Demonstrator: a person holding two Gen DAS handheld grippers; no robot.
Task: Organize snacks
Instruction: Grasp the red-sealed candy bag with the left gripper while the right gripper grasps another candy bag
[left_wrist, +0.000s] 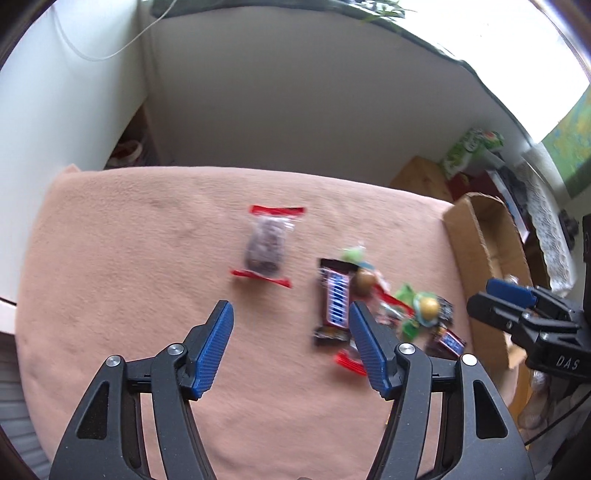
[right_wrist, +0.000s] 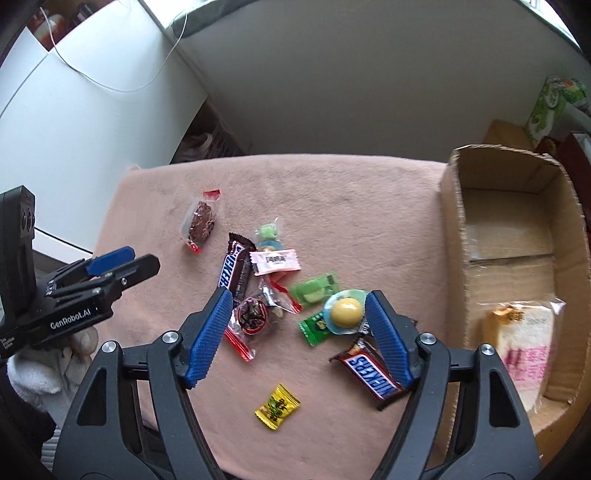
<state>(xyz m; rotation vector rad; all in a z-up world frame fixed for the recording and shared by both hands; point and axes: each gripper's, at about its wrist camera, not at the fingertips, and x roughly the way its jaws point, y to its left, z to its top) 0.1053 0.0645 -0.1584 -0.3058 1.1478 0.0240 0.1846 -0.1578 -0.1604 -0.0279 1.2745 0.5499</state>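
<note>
Snacks (right_wrist: 273, 295) lie in a loose heap on a pink cloth (right_wrist: 351, 206) over the counter, left of a cardboard box (right_wrist: 452, 236) at the counter's right edge. One wrapped bread slice (right_wrist: 521, 339) already sits in the box.

Right gripper (right_wrist: 299, 306): jaws released, nothing held, poised above the heap. Between its fingers in the right wrist view: a round dark candy (right_wrist: 253, 314), a green packet (right_wrist: 314, 290), a yellow-centred blue candy (right_wrist: 345, 312). A chocolate bar (right_wrist: 369, 369) lies just beside the right finger.

Left gripper (left_wrist: 291, 314): jaws also spread, empty, hovering over bare cloth near a second chocolate bar (left_wrist: 334, 295). Left view is blurred; fine detail there is unreliable.

A clear bag with a brown cake (right_wrist: 199, 221) sits apart, toward the far left. A yellow candy (right_wrist: 277, 406) lies alone at the near side.

Risks, as judged:
- Wrappers overlap and touch; closing on the heap would likely catch two or three at once, or pinch only a loose wrapper tail that slips out.
- Slick film and a round candy may squirt sideways under the ribbed pads.
- Soft cloth could bunch up in the jaws and drag neighbours.
- Both grippers work near the same heap; they could collide.
- A carry to the box could clip its near wall.
</note>
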